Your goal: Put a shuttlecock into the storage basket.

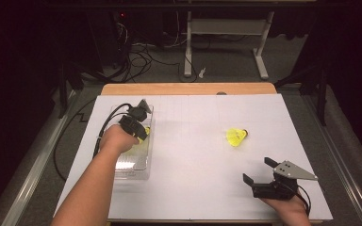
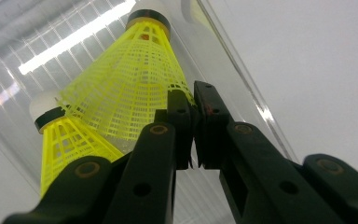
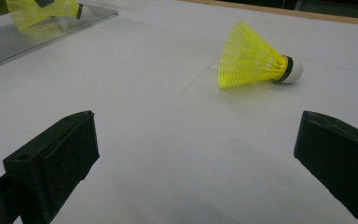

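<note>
Over the clear box [image 1: 134,162], the left gripper [image 2: 193,122] pinches a shuttlecock's [image 2: 130,84] skirt edge to set it beside another [image 2: 65,140] inside, while the right gripper [image 1: 260,170] waits released.

Left forearm enters from the bottom edge, runs toward 1 o'clock. Left hand [image 1: 117,140] wraps the left gripper [image 1: 140,123], tilted down, cable looping off toward 9 o'clock. Its jaws are pinched nearly together, skirt mesh of a yellow shuttlecock [image 2: 130,88] at the pads. Right hand [image 1: 287,207] at the 5 o'clock corner holds the right gripper [image 1: 259,170], jaws spread wide, aimed toward 11 o'clock, grey plate on top.
</note>
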